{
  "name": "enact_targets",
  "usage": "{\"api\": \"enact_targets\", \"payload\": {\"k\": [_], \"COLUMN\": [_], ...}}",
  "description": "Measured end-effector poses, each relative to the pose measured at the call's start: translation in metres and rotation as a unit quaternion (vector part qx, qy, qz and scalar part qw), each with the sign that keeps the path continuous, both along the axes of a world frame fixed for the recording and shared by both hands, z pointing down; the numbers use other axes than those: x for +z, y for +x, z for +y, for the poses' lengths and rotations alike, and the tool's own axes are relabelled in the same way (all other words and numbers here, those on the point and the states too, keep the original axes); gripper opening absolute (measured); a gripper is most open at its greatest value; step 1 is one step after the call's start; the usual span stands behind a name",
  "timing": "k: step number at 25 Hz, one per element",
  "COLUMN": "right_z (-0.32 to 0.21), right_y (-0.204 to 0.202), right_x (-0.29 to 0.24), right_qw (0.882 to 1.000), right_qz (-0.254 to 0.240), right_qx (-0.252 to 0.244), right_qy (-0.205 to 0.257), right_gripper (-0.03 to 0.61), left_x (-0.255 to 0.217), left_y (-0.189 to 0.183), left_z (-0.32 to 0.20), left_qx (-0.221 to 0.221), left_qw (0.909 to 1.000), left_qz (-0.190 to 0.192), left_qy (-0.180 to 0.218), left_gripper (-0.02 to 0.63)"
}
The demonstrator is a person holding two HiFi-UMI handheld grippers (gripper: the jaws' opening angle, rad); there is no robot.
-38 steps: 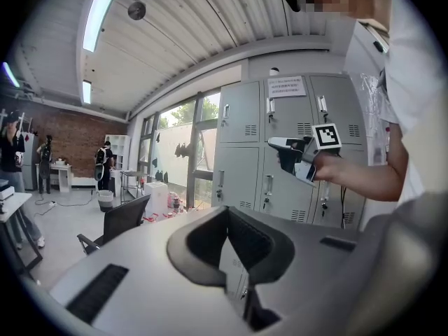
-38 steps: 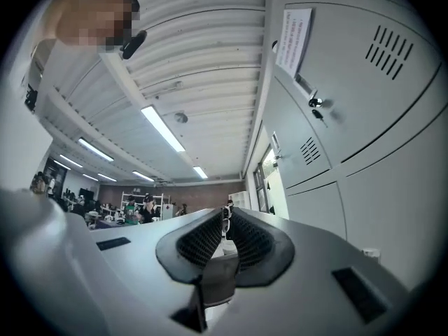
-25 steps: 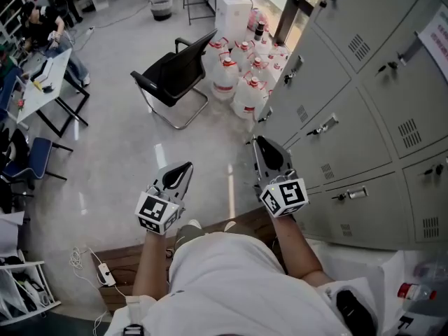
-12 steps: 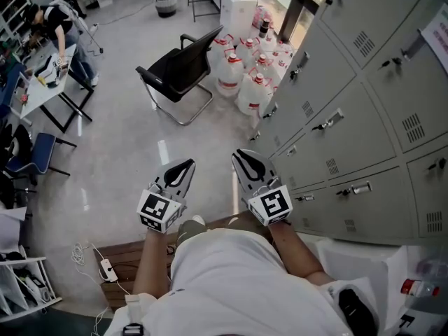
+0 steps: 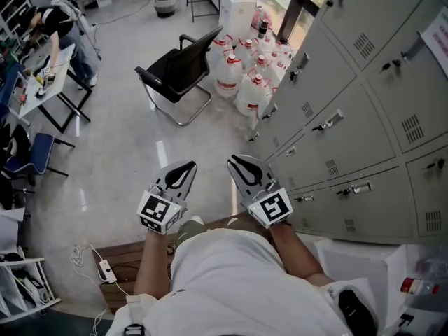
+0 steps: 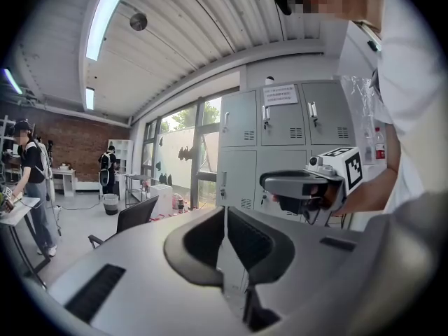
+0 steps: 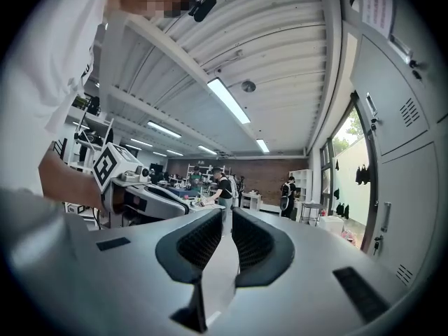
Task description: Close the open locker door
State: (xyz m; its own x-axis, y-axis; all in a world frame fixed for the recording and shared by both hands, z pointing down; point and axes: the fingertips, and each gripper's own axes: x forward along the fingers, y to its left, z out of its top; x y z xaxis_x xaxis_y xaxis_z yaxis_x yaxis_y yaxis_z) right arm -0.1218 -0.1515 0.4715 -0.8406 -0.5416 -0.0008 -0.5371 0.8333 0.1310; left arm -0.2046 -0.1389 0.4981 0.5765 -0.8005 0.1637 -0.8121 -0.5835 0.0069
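A bank of grey lockers (image 5: 350, 131) fills the right side of the head view, and every door I can see lies flush. My right gripper (image 5: 234, 161) is held in the air left of the lockers, touching none of them; its jaws stand nearly together with nothing between them (image 7: 225, 215). My left gripper (image 5: 183, 166) hangs beside it over the floor, jaws together and empty (image 6: 224, 212). The left gripper view shows the lockers (image 6: 280, 128) ahead and the right gripper (image 6: 297, 184) beside them.
A black chair (image 5: 178, 72) and several water jugs (image 5: 248, 68) stand on the floor ahead by the lockers. A table (image 5: 42, 75) with a person (image 5: 59, 19) is at far left. A wooden board (image 5: 119, 261) with a cable lies by my feet.
My right gripper has drawn back leftward from the locker fronts, ending close beside the left gripper. The left gripper has barely moved.
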Motion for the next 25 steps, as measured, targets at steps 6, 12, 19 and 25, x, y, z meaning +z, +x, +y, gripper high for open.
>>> {"api": "enact_targets", "payload": {"k": [6, 12, 19, 25], "right_z": [0.000, -0.003, -0.011, -0.019], "right_y": [0.000, 0.005, 0.011, 0.015], "right_x": [-0.003, 0.000, 0.008, 0.011], "right_qw": [1.000, 1.000, 1.000, 0.999], "right_qz": [-0.015, -0.010, 0.002, -0.005], "right_qx": [-0.010, -0.018, -0.019, -0.014], "right_qy": [-0.013, -0.016, -0.021, -0.033], "right_gripper": [0.037, 0.037, 0.037, 0.037], "left_x": [0.002, 0.004, 0.008, 0.010], "left_y": [0.001, 0.005, 0.010, 0.012], "left_z": [-0.001, -0.006, -0.012, -0.019], "left_qx": [-0.001, 0.000, -0.001, -0.001], "left_qw": [1.0000, 0.9999, 0.9999, 0.9998], "left_qz": [0.008, 0.011, 0.011, 0.006], "left_qy": [-0.001, -0.003, -0.010, -0.017], "left_gripper": [0.003, 0.003, 0.003, 0.003]}}
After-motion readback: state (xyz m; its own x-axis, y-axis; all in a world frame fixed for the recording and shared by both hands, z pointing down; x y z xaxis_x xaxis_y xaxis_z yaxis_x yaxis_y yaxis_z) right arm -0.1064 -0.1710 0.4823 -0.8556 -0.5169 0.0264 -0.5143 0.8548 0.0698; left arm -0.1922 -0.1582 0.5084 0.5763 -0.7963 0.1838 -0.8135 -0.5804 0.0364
